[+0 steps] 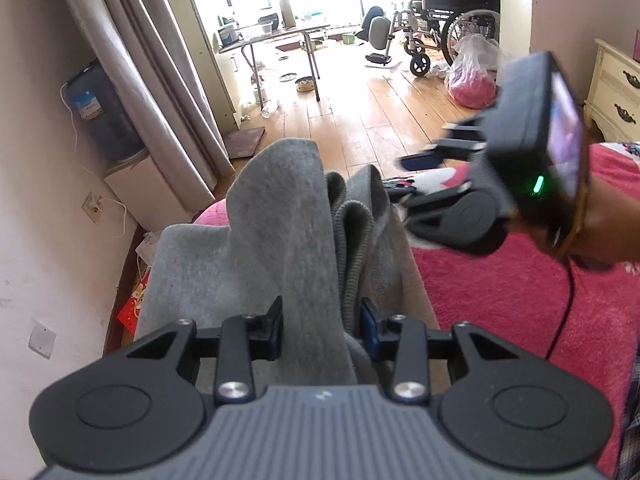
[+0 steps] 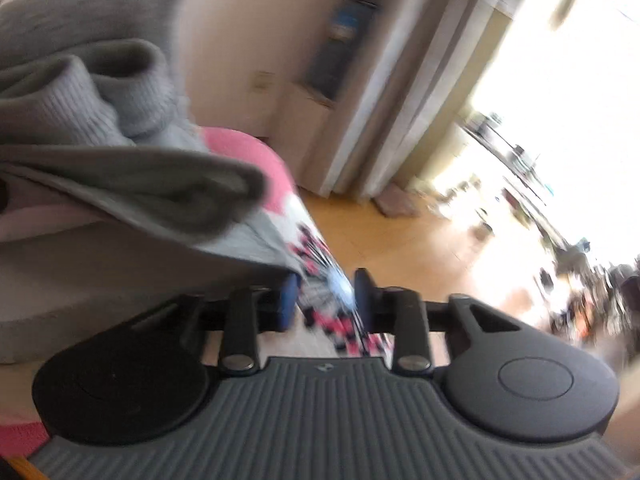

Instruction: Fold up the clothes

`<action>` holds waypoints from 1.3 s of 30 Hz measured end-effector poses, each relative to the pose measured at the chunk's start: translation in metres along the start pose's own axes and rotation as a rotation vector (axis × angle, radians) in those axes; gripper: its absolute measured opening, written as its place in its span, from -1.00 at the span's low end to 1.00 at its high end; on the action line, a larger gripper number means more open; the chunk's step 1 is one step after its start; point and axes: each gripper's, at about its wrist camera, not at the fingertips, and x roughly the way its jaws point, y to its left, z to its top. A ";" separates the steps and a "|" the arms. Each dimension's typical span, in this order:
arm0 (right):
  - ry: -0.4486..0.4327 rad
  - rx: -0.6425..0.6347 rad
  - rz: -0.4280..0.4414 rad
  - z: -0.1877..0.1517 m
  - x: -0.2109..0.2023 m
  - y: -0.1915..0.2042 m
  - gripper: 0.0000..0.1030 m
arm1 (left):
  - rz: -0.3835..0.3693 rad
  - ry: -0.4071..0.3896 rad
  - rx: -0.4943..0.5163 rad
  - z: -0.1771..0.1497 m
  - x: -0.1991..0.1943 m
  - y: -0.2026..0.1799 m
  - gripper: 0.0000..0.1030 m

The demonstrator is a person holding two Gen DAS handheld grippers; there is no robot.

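Over the pink bed [image 1: 500, 300], the left gripper [image 1: 322, 330] held a bunch of the grey garment [image 1: 280, 216], its jaws closed on the cloth with a ribbed hem edge [image 1: 352, 240] running up between them. From that grip the garment rose in a tall fold and draped down to the left, over the bed's edge near the wall. In the left wrist view the right gripper [image 1: 416, 178] came in from the right, blurred, held by a hand [image 1: 600, 224] with a cable [image 1: 566, 304] trailing from it across the bed. Its tips lay just beside the garment's right fold, near a patterned white, pink and black patch of bedding [image 1: 436, 178].

In the right wrist view, itself blurred, the right gripper's [image 2: 326, 294] jaws stood apart with only the patterned bedding [image 2: 324, 292] seen between them. The garment [image 2: 132, 192] hung to the left of them, its lowest corner reaching down to the left pad [image 2: 289, 298]; whether it touched could not be told. A ribbed cuff [image 2: 80, 96] showed higher up in the bundle.

Beyond the bed lay a wooden floor [image 1: 360, 112], a grey curtain [image 1: 152, 80], a wheelchair [image 1: 448, 20] and a plastic bag [image 1: 472, 76] of something red.
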 end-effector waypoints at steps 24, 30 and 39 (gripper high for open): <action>-0.092 1.369 0.354 -0.132 -0.099 -0.043 -0.38 | -0.266 -0.018 -0.324 -0.009 -0.037 0.083 0.30; 0.021 1.341 0.446 -0.097 -0.094 -0.023 0.48 | 0.037 0.034 -0.442 -0.049 -0.001 0.165 0.49; 0.252 1.210 0.486 -0.052 -0.017 0.016 0.10 | -0.188 0.146 -0.845 -0.123 0.067 0.228 0.43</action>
